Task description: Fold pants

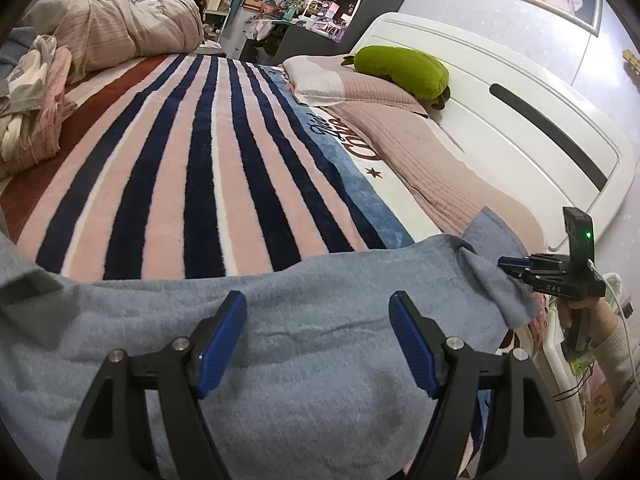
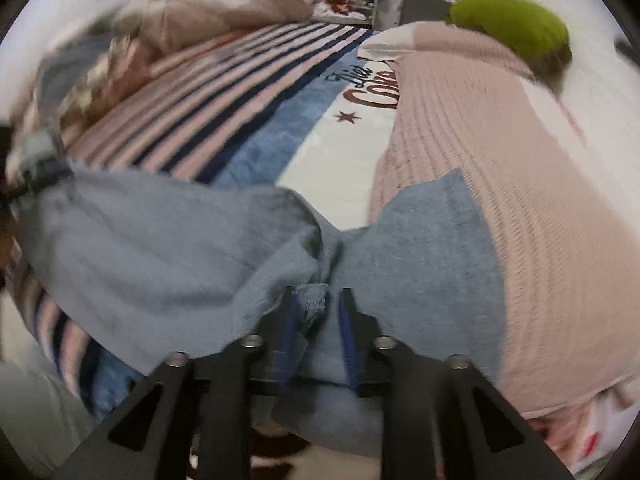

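Grey-blue fleece pants [image 1: 320, 360] lie across the near edge of the striped blanket [image 1: 192, 152]. My left gripper [image 1: 317, 296] hovers over their middle, open, with its blue pads [image 1: 224, 344] wide apart and only flat cloth under the gap. At the right, my right gripper [image 1: 505, 266] sits at the pants' raised corner, held by a hand. In the blurred right wrist view the right gripper [image 2: 318, 294] has its jaws a little apart. A bunched fold of the pants [image 2: 316, 300] sits between them against the left pad [image 2: 290, 320], clear of the other pad.
A pink knitted cover [image 1: 420, 148] and green cushion [image 1: 400, 68] lie along the white headboard [image 1: 520, 92] on the right. Piled clothes [image 1: 32, 92] and a bundled duvet [image 1: 120, 28] occupy the far left. Cluttered shelves [image 1: 312, 4] stand beyond the bed.
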Demonstrator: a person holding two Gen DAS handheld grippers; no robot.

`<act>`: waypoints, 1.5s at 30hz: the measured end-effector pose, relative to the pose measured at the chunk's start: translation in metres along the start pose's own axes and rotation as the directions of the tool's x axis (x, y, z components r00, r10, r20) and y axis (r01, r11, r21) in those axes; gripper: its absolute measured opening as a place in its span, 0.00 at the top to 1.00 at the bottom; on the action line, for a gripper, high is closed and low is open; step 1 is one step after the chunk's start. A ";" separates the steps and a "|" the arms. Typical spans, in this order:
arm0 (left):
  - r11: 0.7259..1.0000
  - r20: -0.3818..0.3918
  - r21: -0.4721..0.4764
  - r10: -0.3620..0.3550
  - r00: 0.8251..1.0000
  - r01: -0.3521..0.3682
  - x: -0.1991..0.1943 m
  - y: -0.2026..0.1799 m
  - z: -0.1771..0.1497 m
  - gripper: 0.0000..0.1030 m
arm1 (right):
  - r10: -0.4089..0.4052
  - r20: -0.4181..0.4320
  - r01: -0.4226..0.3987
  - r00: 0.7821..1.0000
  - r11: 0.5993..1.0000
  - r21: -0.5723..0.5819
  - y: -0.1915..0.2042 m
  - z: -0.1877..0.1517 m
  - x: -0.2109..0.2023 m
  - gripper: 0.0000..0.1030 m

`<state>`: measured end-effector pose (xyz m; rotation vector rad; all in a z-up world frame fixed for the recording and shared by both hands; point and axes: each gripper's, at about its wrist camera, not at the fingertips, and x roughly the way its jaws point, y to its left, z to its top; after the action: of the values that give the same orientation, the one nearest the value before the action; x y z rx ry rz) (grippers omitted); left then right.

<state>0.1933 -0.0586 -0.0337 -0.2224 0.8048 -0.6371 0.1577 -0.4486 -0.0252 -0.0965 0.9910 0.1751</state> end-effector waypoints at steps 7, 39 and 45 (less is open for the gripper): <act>1.000 -0.004 0.002 -0.004 1.000 0.004 0.001 -0.001 -0.002 0.32 | -0.002 -0.051 0.003 0.999 1.000 0.023 0.018 0.003 0.024 0.69; 0.995 0.038 -0.038 -0.096 0.995 0.097 -0.005 0.009 -0.005 0.32 | -0.363 0.125 0.355 0.923 0.931 0.084 0.017 0.011 -0.045 0.95; 0.996 0.035 -0.031 -0.087 0.996 0.088 -0.005 0.007 -0.005 0.32 | -0.372 0.202 0.368 0.906 0.928 0.057 0.007 0.019 -0.066 0.96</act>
<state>0.1906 -0.0496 -0.0371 -0.2982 0.7761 -0.7010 0.1367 -0.4453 0.0400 -0.2436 0.7461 -0.1711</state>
